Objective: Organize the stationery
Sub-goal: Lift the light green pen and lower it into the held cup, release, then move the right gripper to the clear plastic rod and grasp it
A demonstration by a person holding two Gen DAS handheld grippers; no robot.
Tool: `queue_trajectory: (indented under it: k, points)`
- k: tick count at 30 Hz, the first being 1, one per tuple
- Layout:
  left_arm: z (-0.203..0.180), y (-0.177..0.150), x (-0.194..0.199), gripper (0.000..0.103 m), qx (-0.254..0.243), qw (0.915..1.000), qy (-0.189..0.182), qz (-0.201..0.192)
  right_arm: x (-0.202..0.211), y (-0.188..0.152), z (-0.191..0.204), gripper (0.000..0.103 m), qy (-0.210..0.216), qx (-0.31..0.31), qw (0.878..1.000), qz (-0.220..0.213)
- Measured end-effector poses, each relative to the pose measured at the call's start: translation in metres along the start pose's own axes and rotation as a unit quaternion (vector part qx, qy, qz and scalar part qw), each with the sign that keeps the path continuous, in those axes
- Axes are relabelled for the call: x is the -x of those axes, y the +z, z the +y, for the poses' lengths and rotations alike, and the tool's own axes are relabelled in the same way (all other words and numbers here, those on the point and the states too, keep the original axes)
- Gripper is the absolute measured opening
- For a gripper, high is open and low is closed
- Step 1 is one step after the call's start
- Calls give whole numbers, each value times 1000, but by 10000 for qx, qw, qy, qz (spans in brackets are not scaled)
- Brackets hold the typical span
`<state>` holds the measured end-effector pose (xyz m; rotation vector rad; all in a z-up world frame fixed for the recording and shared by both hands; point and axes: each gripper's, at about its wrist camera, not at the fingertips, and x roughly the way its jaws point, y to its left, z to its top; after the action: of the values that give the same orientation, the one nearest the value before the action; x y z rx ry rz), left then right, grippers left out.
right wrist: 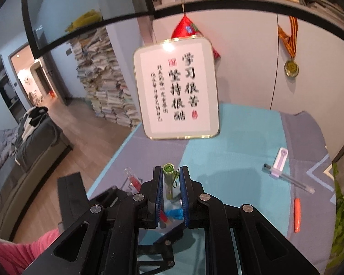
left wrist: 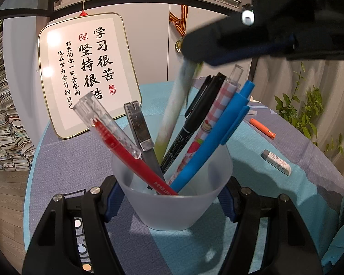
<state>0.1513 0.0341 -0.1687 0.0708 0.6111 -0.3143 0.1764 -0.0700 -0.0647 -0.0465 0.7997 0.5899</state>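
1. The left gripper (left wrist: 172, 202) clamps the frosted cup (left wrist: 172, 197) by its sides, near the table's (left wrist: 309, 183) front edge.
2. The right gripper (right wrist: 170, 189) is closed on a green pen (right wrist: 168, 178), its lower end inside the cup among a red pen (left wrist: 128, 151), black marker (left wrist: 192, 119) and blue pen (left wrist: 217, 142).
3. An orange highlighter (left wrist: 262, 128) and eraser (left wrist: 276, 162) lie to the right.

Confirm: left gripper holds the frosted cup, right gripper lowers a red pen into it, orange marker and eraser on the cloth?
Not quite. The pen in the right gripper is green, not red; the right wrist view shows it between the pads. The red pen already stands in the cup. The rest holds: the left gripper holds the cup, and the orange marker and eraser lie on the cloth.
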Motion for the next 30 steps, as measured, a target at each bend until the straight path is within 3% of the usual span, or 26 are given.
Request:
queue_trajectory:
  k: [8, 12, 15, 20, 26, 30]
  points:
    - [0, 0, 0, 69, -2, 10000, 9, -4, 19, -1, -8, 15, -9, -73, 9997, -241]
    - [0, 0, 0, 69, -5, 10000, 11, -5, 40, -1, -31, 15, -313, -313, 9977, -516]
    - [0, 0, 0, 69, -7, 10000, 13, -5, 51, -6, -63, 15, -820, -570, 9934, -565]
    - [0, 0, 0, 69, -11, 10000, 16, -6, 47, -29, -130, 15, -1561, -1169, 9806, -192]
    - [1, 0, -1, 69, 2, 10000, 6, 17, 25, -59, -181, 15, -1797, -1588, 9700, 408]
    - [0, 0, 0, 69, -16, 10000, 26, 8, 19, -65, -194, 15, -1950, -1570, 9672, 426]
